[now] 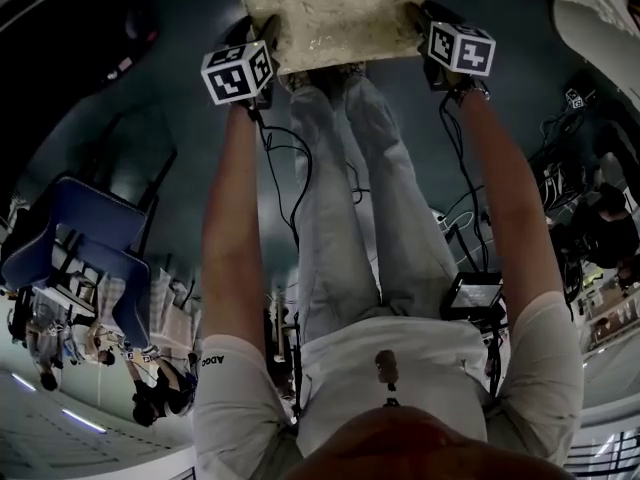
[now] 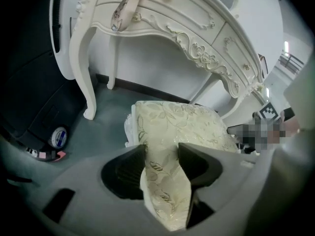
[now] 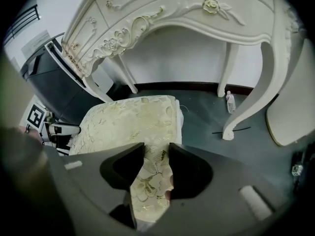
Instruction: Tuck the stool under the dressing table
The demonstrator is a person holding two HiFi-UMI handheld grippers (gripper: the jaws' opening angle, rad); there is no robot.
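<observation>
We have the cream, floral-brocade cushioned stool (image 1: 335, 13) by its two side edges. The left gripper (image 2: 161, 156) is pinching the cushion's left rim, with fabric filling the gap between its jaws. The right gripper (image 3: 156, 156) is clamped the same way on the right rim. The stool stands on the dark grey-green floor (image 2: 106, 102), facing the kneehole of the white, carved wooden dressing table (image 3: 162, 14), with its far edge towards the wall. Between that edge and the dark skirting we see a strip of bare floor, and the span between the table's curved front legs looks wider than the seat. A small clear bottle (image 3: 230, 102) stands beside the back leg on the right, clear of the stool. A roll of tape (image 2: 59, 136) lies outside the left front leg (image 2: 83, 68). In the head view our shoes meet the stool's near edge, and a blue plastic chair (image 1: 85, 243) stands well apart on the left.
</observation>
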